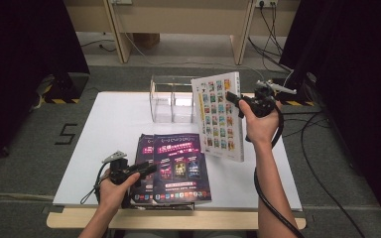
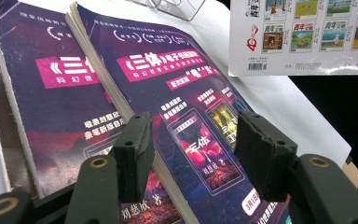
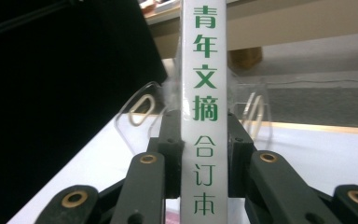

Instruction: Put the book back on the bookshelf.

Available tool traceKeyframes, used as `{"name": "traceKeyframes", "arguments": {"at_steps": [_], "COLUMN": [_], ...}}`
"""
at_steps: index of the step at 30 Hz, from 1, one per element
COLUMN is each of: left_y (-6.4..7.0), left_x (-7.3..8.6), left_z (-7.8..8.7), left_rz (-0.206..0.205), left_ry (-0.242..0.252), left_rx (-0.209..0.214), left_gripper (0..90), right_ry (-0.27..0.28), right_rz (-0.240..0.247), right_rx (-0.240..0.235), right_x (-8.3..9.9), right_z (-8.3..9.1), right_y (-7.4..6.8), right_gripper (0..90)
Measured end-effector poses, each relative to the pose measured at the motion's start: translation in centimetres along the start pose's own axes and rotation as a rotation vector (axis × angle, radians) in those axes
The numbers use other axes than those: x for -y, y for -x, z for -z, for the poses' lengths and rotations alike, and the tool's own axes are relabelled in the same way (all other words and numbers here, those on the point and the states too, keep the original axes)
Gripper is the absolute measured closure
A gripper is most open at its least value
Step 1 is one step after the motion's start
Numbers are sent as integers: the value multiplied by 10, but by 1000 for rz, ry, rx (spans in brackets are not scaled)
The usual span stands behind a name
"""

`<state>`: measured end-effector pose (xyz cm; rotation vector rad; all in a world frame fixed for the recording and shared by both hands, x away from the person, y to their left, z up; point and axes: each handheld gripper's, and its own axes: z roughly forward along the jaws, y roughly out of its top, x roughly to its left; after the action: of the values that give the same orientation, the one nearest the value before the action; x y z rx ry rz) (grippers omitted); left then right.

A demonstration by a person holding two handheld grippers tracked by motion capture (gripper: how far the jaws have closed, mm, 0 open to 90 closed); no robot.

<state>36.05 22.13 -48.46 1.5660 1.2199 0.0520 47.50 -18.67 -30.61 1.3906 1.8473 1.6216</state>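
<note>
My right gripper (image 1: 234, 98) is shut on the spine edge of a white book (image 1: 218, 115) with a grid of small coloured pictures, held upright above the table's right half. In the right gripper view its white spine (image 3: 204, 93) with green characters stands between the black jaws. Two dark purple books (image 1: 176, 166) lie overlapping near the table's front edge. My left gripper (image 1: 149, 169) hovers open at their left side; in the left gripper view the jaws straddle the top purple book (image 2: 186, 107) without touching it.
A clear acrylic book stand (image 1: 171, 99) with dividers sits at the back middle of the white tabletop (image 1: 109, 129). Black curtains flank both sides. Cables run over the floor on the right. A wooden bench stands behind the table.
</note>
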Motion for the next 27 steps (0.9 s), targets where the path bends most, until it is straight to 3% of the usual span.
{"name": "traceKeyframes", "arguments": {"at_steps": [15,27], "left_y": [-3,-3], "left_x": [2,2], "left_z": [0,-1], "left_rz": [2,5], "left_ry": [-4,-4], "left_rx": [0,4], "left_gripper": [459,460], "right_ry": [50,73], "right_rz": [-43,-35], "right_rx": [-16,-11], "right_x": [-24,-32], "right_z": [-19,-20], "right_y": [1,-1], "right_gripper": [744,744]}}
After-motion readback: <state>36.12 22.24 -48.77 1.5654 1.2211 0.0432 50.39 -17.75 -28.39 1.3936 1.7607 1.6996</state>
